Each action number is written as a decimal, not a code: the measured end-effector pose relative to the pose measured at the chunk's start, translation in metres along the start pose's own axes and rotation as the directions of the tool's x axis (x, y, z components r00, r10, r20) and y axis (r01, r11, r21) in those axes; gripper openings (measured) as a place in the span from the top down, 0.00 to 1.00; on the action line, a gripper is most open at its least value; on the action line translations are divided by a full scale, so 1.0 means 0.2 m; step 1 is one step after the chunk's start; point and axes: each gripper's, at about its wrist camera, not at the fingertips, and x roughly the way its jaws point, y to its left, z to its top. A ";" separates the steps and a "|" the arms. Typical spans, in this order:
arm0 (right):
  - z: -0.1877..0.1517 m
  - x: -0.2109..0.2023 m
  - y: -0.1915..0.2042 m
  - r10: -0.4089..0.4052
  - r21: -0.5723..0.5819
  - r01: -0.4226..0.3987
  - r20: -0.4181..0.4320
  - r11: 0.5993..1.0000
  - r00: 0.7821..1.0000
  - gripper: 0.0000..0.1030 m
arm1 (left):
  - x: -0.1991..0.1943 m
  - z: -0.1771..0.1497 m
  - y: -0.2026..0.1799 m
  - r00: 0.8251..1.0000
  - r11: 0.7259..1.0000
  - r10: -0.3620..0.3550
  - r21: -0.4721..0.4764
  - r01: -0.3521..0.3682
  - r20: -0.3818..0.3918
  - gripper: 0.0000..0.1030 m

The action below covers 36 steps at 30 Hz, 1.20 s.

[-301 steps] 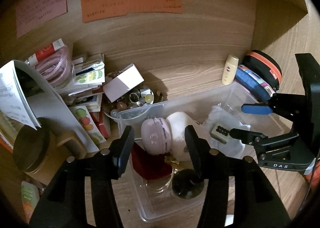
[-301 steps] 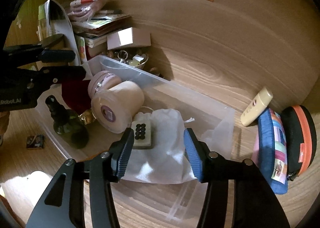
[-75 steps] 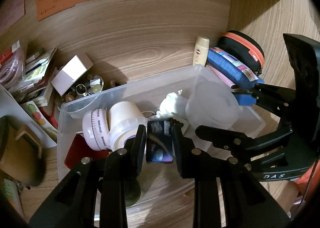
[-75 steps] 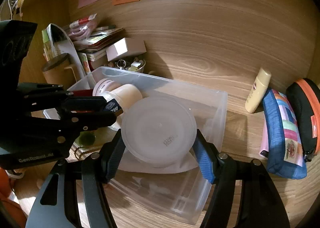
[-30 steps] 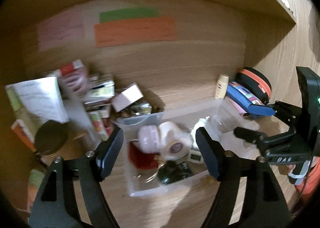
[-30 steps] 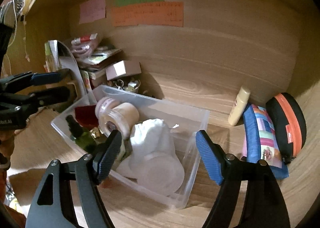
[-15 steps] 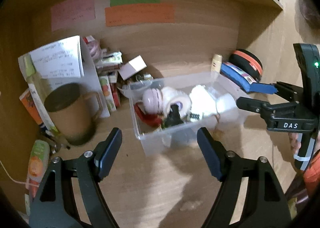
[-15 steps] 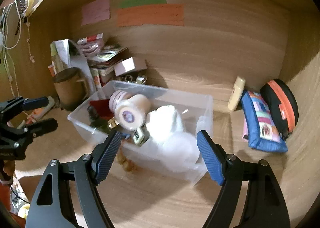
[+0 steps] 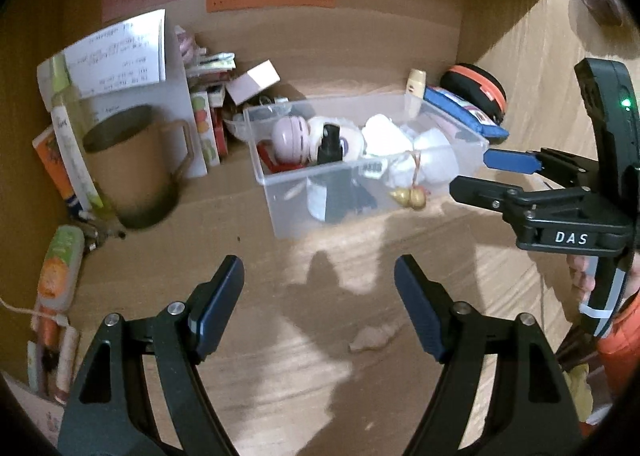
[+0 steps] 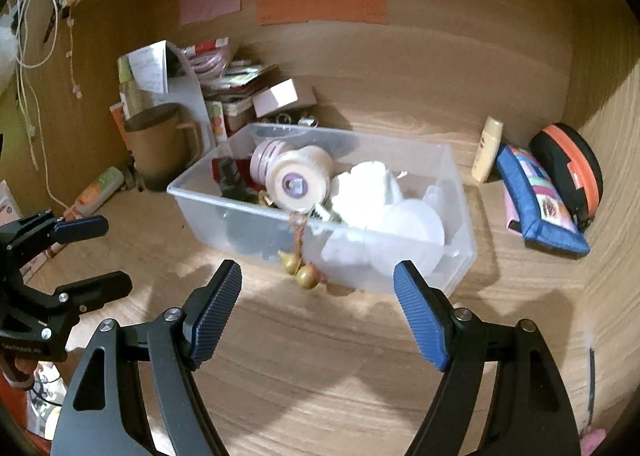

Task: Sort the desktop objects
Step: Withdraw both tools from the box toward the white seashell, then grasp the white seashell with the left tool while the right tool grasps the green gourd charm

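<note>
Both claws wide open and empty, hanging over bare table short of the bin.

Left claw [image 9: 318, 296] gaping, nothing between its jaws; right claw [image 10: 318, 292] just as wide, nothing gripped either. Ahead of both, clear plastic bin [image 10: 460, 216] resting on the wooden table [image 10: 320, 356], packed with a pink round case [image 10: 262, 160], a cream roll of tape [image 10: 296, 180], a white cloth bag [image 10: 366, 188] and a translucent lid [image 10: 412, 232]. Draped over the near wall, a cord with two small gold gourds [image 10: 302, 272] dangling just ahead of the right claw. Off to the left of the bin, a brown mug [image 9: 132, 164]; to the right, a blue pouch [image 10: 540, 200] and a black-and-orange case [image 10: 572, 164].
</note>
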 end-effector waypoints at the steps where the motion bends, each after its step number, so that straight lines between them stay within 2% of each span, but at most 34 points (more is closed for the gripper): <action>1: -0.01 0.00 0.00 0.001 0.000 -0.001 -0.004 1.000 1.000 0.26 | 0.00 -0.02 0.00 1.000 1.000 -0.005 0.000 0.005 -0.008 0.25; 14: -0.09 0.14 0.02 0.000 0.016 0.002 -0.083 1.000 0.997 0.26 | 0.09 -0.17 -0.09 0.993 0.998 -0.055 -0.001 0.056 -0.102 0.26; 21: -0.07 0.21 0.00 0.026 0.067 -0.020 -0.099 0.998 0.995 0.27 | 0.14 -0.19 -0.14 0.990 0.999 -0.045 0.003 0.046 -0.134 0.47; 25: -0.05 0.24 0.03 0.020 0.060 -0.014 -0.100 0.998 0.995 0.27 | 0.15 -0.20 -0.17 0.988 0.999 -0.047 0.006 0.049 -0.144 0.51; 27: -0.03 0.25 0.04 0.013 0.048 -0.008 -0.096 0.999 0.995 0.27 | 0.15 -0.20 -0.17 0.989 0.999 -0.049 0.008 0.050 -0.141 0.57; 31: -0.02 0.29 0.06 0.011 0.029 -0.007 -0.115 1.000 0.993 0.34 | 0.15 -0.20 -0.17 0.990 0.999 -0.043 0.010 0.045 -0.136 0.63; 36: -0.01 0.35 0.05 0.008 0.039 -0.002 -0.160 0.999 0.987 0.51 | 0.14 -0.22 -0.18 0.993 0.999 -0.003 0.037 0.007 -0.117 0.71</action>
